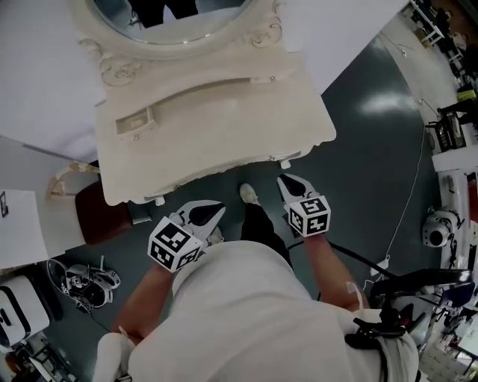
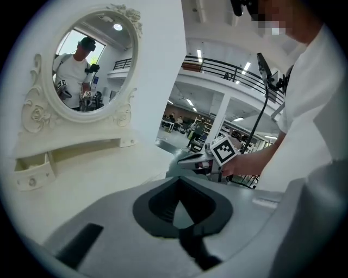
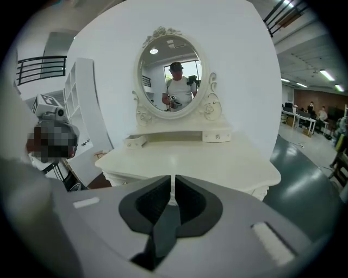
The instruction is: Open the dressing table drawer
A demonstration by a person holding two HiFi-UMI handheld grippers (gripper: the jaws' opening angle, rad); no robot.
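Nearest, the person holds both grippers out just short of the table's (image 1: 224,127) front edge, over the dark floor and touching nothing. The left gripper (image 1: 219,209) sits off the front-left part of that edge. Its fingers look pressed together at the tips, with only a teardrop gap behind them and nothing inside, though the wide-angle view makes the tip hard to read. The right gripper (image 1: 284,180) points at the front-right corner. Its fingers (image 3: 163,190) stand a thin slit apart, and nothing is between them. A shoe (image 1: 250,194) shows on the floor between the two grippers. A brown stool (image 1: 101,213) is tucked by the table's left front corner.

The cream table top is bare across its middle. Along its back edge runs a low shelf with a small drawer at each end. The left drawer (image 1: 134,121) sticks out from the shelf, already partly open. The right drawer (image 3: 216,136) sits flush. Above the shelf, the oval mirror (image 1: 172,19) reflects the person.
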